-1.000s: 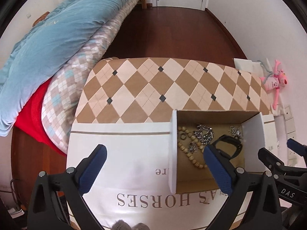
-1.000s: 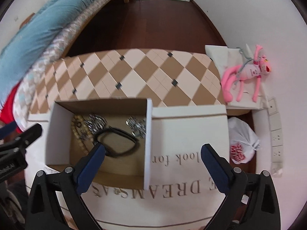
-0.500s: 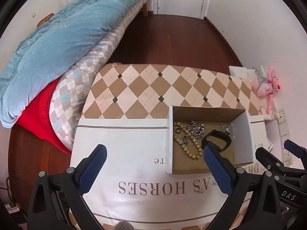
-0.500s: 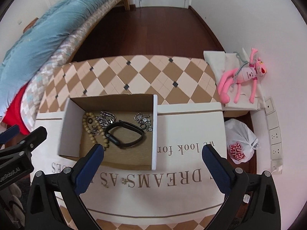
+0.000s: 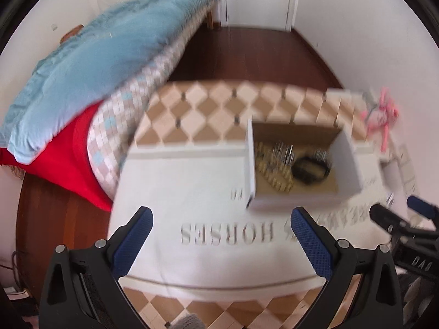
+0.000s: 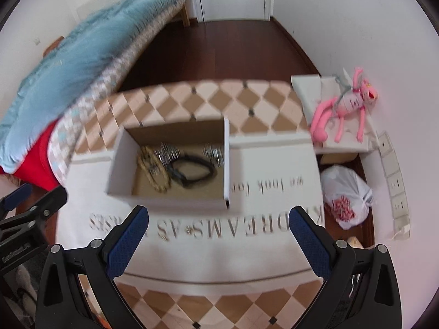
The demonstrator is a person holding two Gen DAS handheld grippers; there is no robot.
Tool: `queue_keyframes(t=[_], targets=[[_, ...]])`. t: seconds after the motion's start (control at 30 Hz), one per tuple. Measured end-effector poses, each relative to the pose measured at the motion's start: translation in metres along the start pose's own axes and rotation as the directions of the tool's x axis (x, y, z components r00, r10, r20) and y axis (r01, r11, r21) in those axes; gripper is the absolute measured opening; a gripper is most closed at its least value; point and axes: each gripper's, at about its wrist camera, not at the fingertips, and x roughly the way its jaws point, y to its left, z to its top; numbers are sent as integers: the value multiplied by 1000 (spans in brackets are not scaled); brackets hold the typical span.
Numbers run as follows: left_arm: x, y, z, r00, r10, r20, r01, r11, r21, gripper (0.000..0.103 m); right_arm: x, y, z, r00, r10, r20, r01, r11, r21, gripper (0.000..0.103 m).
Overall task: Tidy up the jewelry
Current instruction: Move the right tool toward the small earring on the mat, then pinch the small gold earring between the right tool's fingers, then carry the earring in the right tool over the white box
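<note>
An open cardboard box (image 5: 347, 161) (image 6: 120, 161) stands on a white printed cloth on the table. Inside lie a wooden bead string (image 5: 271, 172) (image 6: 153, 170), silver chain pieces (image 5: 282, 152) (image 6: 167, 153) and a black band (image 5: 311, 168) (image 6: 192, 168). My left gripper (image 5: 221, 242) is open and empty, well back from the box and to its left. My right gripper (image 6: 218, 240) is open and empty, back from the box's near wall. Both views are blurred by motion.
The table has a brown and cream diamond-pattern top (image 6: 208, 104). A bed with a blue quilt (image 5: 87, 63) and red sheet lies to the left. A pink plush toy (image 6: 345, 104) and a white plastic bag (image 6: 345, 194) are at the right by the wall.
Both grippers have pulled back and up from the box, which now looks smaller and farther. Both stay open and empty. The box's contents have not moved.
</note>
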Motion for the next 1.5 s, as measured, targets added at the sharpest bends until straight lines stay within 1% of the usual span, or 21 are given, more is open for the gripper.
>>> queue_keyframes(t=[0.03, 0.13, 0.2, 0.27, 0.33, 0.4, 0.47, 0.57, 0.6, 0.67, 0.7, 0.73, 0.77, 0.87, 0.93, 1.0, 1.13, 1.33, 1.37, 1.43, 1.5], targets=[[15, -1, -10, 999, 9, -41, -8, 1000, 4, 103, 10, 0, -6, 1000, 3, -19, -3, 1000, 0, 103], [45, -2, -28, 994, 28, -109, -27, 1000, 9, 103, 37, 0, -22, 998, 30, -49, -30, 1000, 5, 103], [62, -4, -37, 989, 33, -143, -31, 999, 12, 103, 54, 3, -29, 996, 54, -65, -54, 999, 9, 100], [76, -7, -41, 984, 27, -175, -24, 1000, 16, 103, 69, 5, -34, 993, 77, -86, -76, 997, 15, 78], [85, -9, -44, 979, 24, -200, -21, 1000, 17, 103, 81, 10, -37, 991, 88, -99, -87, 996, 14, 69], [93, -12, -46, 975, 22, -220, -17, 1000, 24, 103, 90, 17, -40, 991, 92, -100, -92, 996, 0, 66], [97, -12, -48, 974, 25, -225, -19, 999, 28, 103, 96, 22, -41, 991, 88, -104, -89, 996, -11, 55], [100, -12, -48, 972, 21, -233, -15, 999, 29, 103, 105, 27, -41, 991, 75, -112, -78, 997, -23, 46], [100, -12, -47, 972, 24, -233, -16, 999, 33, 103, 105, 29, -41, 993, 65, -97, -69, 997, -35, 45], [101, -12, -46, 972, 22, -234, -15, 999, 33, 103, 105, 30, -41, 995, 52, -91, -56, 997, -49, 32], [101, -12, -46, 972, 22, -235, -15, 999, 33, 103, 105, 30, -40, 995, 46, -88, -51, 997, -55, 28], [101, -12, -47, 972, 24, -234, -16, 999, 35, 103, 105, 31, -40, 996, 40, -86, -46, 997, -65, 17], [101, -12, -46, 972, 25, -234, -17, 999, 36, 103, 105, 33, -42, 996, 30, -79, -36, 996, -82, 12], [99, -13, -45, 973, 24, -231, -15, 999, 41, 103, 101, 33, -46, 998, 32, -62, -38, 995, -95, 11], [95, -18, -44, 975, 17, -223, -7, 999, 45, 103, 95, 27, -47, 998, 47, -43, -50, 996, -76, 6], [91, -23, -44, 977, 3, -213, 8, 999, 52, 103, 87, 20, -48, 998, 63, -28, -64, 997, -45, 6], [85, -47, -43, 979, -37, -201, 53, 996, 72, 103, 76, -3, -50, 997, 77, -8, -77, 997, 9, 6], [85, -83, -46, 980, -80, -184, 101, 989, 106, 102, 69, -39, -57, 998, 60, -7, -59, 995, 85, 6], [85, -88, -46, 980, -84, -178, 105, 988, 112, 101, 68, -43, -58, 998, 58, -9, -57, 994, 95, 6], [85, -98, -48, 982, -91, -168, 113, 986, 125, 94, 68, -51, -60, 999, 52, -10, -50, 993, 108, 6], [85, -105, -50, 980, -96, -172, 120, 984, 134, 83, 68, -59, -62, 999, 49, -10, -47, 991, 123, 6]])
